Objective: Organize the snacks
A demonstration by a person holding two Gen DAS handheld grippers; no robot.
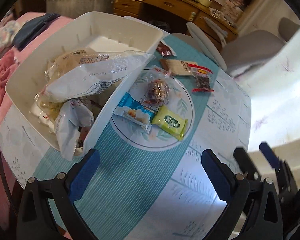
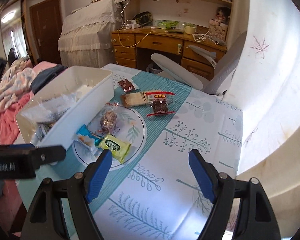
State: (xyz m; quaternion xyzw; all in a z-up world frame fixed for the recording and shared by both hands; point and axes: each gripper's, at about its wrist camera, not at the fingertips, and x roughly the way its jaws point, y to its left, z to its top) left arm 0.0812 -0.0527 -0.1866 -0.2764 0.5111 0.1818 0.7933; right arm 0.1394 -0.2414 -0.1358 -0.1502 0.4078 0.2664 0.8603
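Observation:
A white bin [image 1: 156,38] stands on the table's left half, with a large white bag [image 1: 86,74] and other packets inside. Beside it lie loose snacks: a green packet [image 1: 170,122], a blue packet [image 1: 136,112], a clear-wrapped nut ball [image 1: 158,88], a tan biscuit pack [image 1: 178,66], a red-edged dark snack [image 1: 203,80] and a small brown packet [image 1: 165,49]. My left gripper [image 1: 150,158] hovers open and empty in front of them. My right gripper [image 2: 151,157] is open and empty too, its left finger close to the green packet [image 2: 116,147].
The patterned tablecloth [image 2: 190,132] ends at an edge on the right. A grey chair [image 2: 176,72] and a wooden desk [image 2: 160,40] stand behind the table. Pink bedding [image 1: 2,76] lies to the left of the bin.

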